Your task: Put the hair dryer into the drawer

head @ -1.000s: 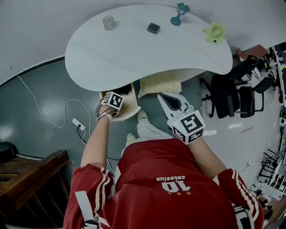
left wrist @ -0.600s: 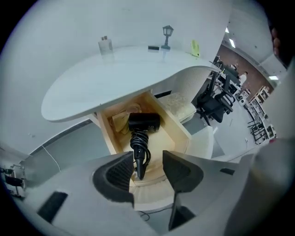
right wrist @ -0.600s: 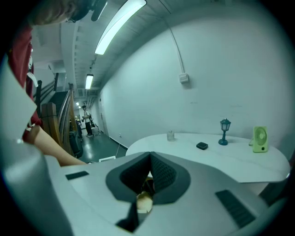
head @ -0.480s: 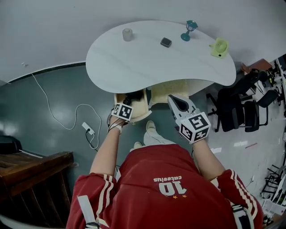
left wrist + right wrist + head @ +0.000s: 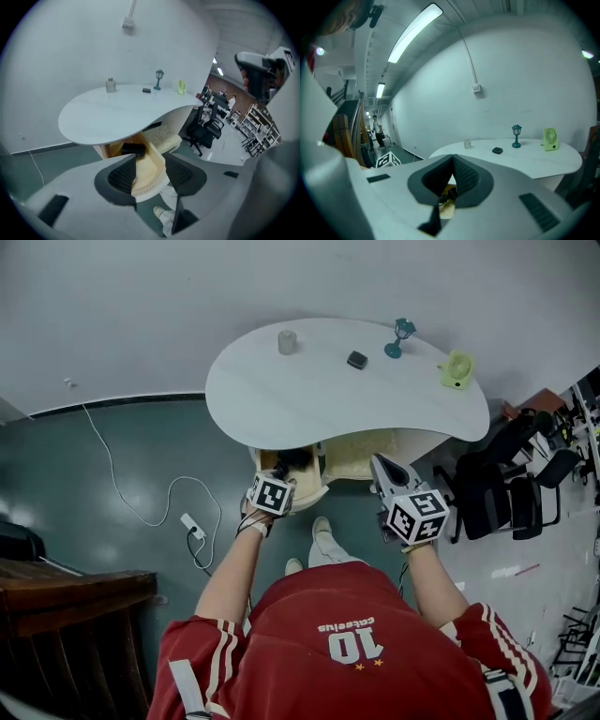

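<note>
Beneath the near edge of the white table [image 5: 319,395], the drawer [image 5: 307,495] stands pulled out toward the person, its pale interior exposed. The hair dryer [image 5: 133,149] lies inside as a dark body toward the back of the compartment, partly under the tabletop; it appears to rest on the drawer floor, free of either tool.

Left gripper [image 5: 150,164]: jaws spread, nothing between the pads. Its own view looks down through the gap onto the drawer's floor and rounded front wall, so the tool hangs above the drawer front and clear of the dryer. The wide gap fits a tool that has let its load go.

Right gripper [image 5: 452,159]: jaws pressed together at the tips, with nothing pinched. It points nearly level across the tabletop, to the right of the drawer, and takes no part in holding anything.

On the table, well apart from the work, stand a small grey cup [image 5: 288,341], a dark box [image 5: 356,359], a teal lamp [image 5: 403,336] and a green fan [image 5: 457,369].

Judgement: placement looks complete. The drawer is still open, and whether it should be pushed shut the task does not say. A trailing cord could foul a closing, though no view shows one clearly.
</note>
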Tool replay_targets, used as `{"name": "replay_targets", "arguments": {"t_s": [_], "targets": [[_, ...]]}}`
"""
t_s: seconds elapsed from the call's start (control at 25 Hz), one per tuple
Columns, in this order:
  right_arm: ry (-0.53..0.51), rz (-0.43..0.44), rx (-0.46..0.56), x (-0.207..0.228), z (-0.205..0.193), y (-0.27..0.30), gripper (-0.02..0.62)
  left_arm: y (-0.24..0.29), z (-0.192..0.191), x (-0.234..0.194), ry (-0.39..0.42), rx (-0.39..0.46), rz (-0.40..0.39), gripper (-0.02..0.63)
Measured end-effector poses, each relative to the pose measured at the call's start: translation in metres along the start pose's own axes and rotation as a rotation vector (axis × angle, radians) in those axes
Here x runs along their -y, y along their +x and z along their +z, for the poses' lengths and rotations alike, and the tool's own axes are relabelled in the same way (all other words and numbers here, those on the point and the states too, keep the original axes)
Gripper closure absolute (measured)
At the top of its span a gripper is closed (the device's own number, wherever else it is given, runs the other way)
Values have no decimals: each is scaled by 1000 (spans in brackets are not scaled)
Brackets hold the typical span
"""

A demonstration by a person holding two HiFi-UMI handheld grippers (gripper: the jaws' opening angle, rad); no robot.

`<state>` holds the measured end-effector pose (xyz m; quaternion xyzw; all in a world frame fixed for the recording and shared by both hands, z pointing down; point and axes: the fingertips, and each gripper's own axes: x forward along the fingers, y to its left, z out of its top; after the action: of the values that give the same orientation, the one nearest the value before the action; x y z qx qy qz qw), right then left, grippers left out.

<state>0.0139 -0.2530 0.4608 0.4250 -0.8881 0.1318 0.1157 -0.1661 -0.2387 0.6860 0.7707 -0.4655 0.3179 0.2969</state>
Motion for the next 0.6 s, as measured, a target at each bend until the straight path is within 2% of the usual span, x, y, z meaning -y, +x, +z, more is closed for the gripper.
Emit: {"name": "replay_targets", "arguments": {"t_s": [0.2, 0.6], "targets": [[-49, -26, 30, -21, 20, -25, 589, -62, 39, 21, -26, 195, -59, 401], [-78, -35, 144, -38, 78, -80, 589, -195, 98, 55, 16, 532, -70, 402]]}}
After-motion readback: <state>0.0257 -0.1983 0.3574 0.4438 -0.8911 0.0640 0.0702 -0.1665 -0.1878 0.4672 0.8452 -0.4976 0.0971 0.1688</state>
